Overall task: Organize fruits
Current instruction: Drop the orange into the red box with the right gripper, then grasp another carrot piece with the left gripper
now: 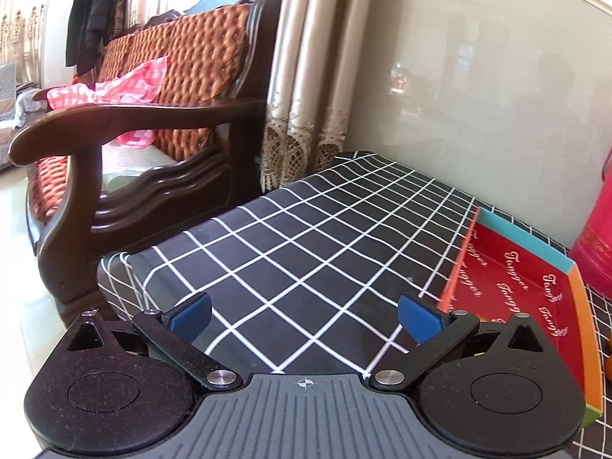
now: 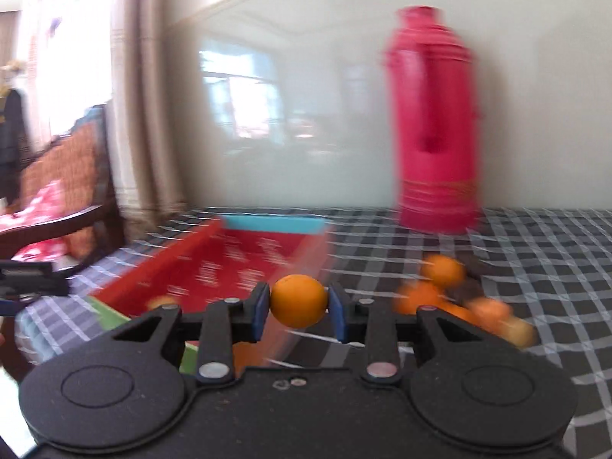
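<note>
The only writing that can be read is on the red floor of the tray in the left wrist view: a white cursive word repeated in slanted rows, which looks like "Tanger" or "Tangger", though the exact letters are hard to settle. In the right wrist view the same tray carries pale marks where the words would be, but blur makes them unreadable. The pink flask has gold bands near its base; no letters can be made out on it.
</note>
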